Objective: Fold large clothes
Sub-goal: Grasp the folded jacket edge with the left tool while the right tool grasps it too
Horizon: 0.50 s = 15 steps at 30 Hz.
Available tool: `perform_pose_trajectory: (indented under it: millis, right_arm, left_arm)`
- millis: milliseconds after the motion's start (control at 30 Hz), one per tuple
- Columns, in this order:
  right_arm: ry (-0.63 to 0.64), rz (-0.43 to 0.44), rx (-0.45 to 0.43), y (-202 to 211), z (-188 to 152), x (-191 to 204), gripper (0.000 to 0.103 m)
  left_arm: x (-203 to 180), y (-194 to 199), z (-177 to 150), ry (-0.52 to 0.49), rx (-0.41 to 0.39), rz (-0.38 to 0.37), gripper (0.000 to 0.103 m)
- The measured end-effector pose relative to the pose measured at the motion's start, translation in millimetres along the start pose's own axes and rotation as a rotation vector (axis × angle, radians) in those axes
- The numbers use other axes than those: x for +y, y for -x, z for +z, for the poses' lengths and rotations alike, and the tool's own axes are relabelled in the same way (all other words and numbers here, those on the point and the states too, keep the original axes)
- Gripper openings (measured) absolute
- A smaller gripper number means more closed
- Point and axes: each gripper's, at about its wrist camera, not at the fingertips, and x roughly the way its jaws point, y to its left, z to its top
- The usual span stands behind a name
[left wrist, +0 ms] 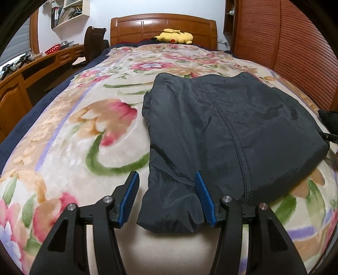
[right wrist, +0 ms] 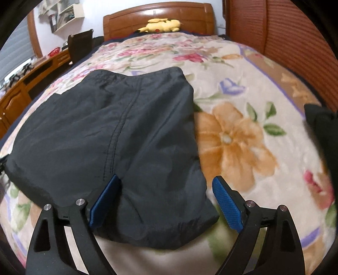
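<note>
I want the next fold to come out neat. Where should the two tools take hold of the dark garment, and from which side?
Grip the dark garment at its two near corners, coming from the near edge. The left tool and right tool already straddle those corners, open. The garment lies flat on the blanket, with its seam running away toward the headboard, so lifting both corners probably folds it evenly.

No words, numbers, labels or signs can be read in either view. Some books (left wrist: 60, 14) are stood on a wall shelf (left wrist: 72, 18) far off, but their spines are too small and blurry for any letters to be made out.
</note>
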Motion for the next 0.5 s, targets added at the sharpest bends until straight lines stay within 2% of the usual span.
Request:
perform_pose_trajectory:
  millis: [133,167,267,433,500]
  right_arm:
    - [-0.013,0.024,0.008,-1.8,-1.9,-1.9,0.091]
    - [-0.017,0.031,0.012,-2.0,-2.4,-2.3,0.091]
    - [-0.036,0.064,0.032,-3.9,-2.4,-3.6,0.087]
    - [-0.027,0.105,0.052,-2.2,-3.0,0.9,0.07]
    - [0.007,0.089,0.062,-0.8,-3.8,7.4,0.066]
  left_arm:
    - [-1.8,-1.6,0.8,-0.011,0.012,0.001,0.053]
    - [-3.0,-1.6,1.1,-0.019,0.016,-0.006,0.045]
    - [-13.0,-3.2,1.0,-0.081,0.046,-0.009,0.032]
    - [-17.5,-0.7,1.2,-0.093,0.069,-0.012,0.008]
    - [-16.0,3.6,0.4,-0.081,0.065,-0.01,0.005]
